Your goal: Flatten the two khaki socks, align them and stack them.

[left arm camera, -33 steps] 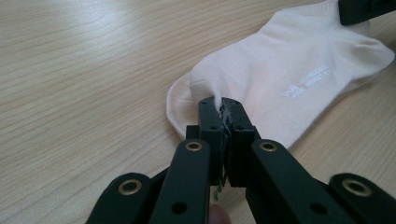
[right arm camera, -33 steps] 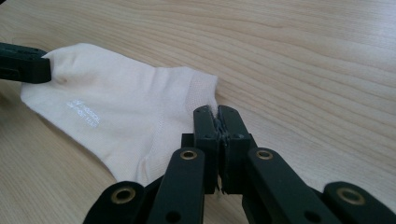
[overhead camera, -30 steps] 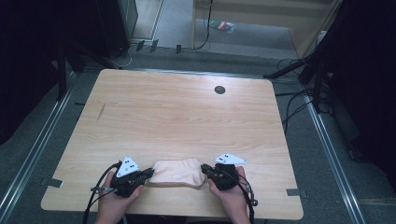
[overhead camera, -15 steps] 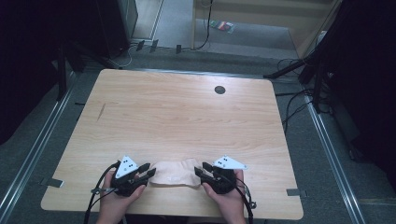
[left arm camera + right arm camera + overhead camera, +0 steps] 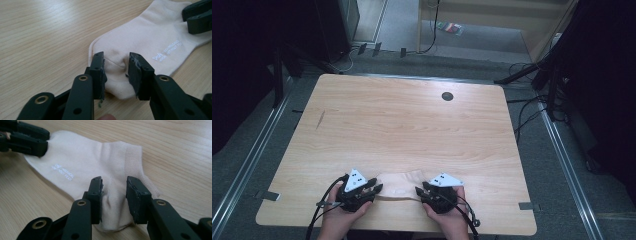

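A pale cream sock (image 5: 399, 183) lies flat on the wooden table (image 5: 412, 125), close to its near edge and about midway between the two near corners. Small white lettering (image 5: 166, 51) is printed on the foot, and a ribbed cuff (image 5: 133, 160) marks the open end.

The left gripper (image 5: 116, 71) has its jaws a little apart, with a raised fold of the toe end bunched between them; the pads seem to press the cloth, though from this angle it is hard to say how firmly. The right gripper (image 5: 114, 195) is set the same way at the cuff and heel end, its jaws parted by a narrow gap with a ridge of fabric pinched up between them.

In the high view the left gripper (image 5: 357, 189) and the right gripper (image 5: 439, 194) sit at opposite ends of the sock, each held in a hand that comes in over the near edge. Taking the sock at both ends probably serves to keep it stretched and flat, or to ready it for lifting or folding.

The rest of the table is bare wood, apart from a small dark round hole (image 5: 447, 96) near the far edge.
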